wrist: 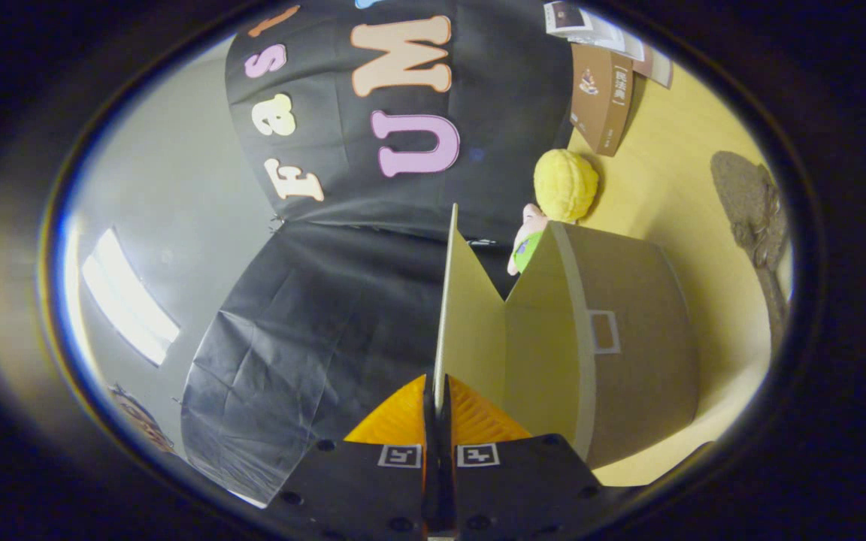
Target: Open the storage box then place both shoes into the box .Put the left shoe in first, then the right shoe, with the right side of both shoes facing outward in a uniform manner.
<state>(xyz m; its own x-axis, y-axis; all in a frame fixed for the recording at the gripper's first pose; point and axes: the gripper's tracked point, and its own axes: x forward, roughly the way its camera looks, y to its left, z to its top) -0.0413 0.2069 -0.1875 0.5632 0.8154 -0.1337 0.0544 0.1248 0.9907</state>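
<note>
- My gripper (439, 394) is pinched together on the thin edge of the box's flap (470, 323), one finger on each face, with no gap to see between them.
- The flap stands edge-on just ahead of the fingers, swung up from the box (628, 353), which sits on the yellow tabletop (688, 188).
- I judge this as the opening step: the flap is lifted but the box is not yet wide open.
- The flap looks like thin, stiff card; I expect it is light and will hinge easily, but may crease if I twist my wrist.
- I would hold near the free edge, as now, and follow the hinge's arc, not pull straight.
- The box itself seems light, so it may slide or tip if I drag on the flap.
- A dark shoe (756, 218) lies on the tabletop beyond the box; which shoe it is I cannot tell.
- A doll (561, 195) with a yellow head sits behind the box, and a brown carton (602, 98) lies farther off.
</note>
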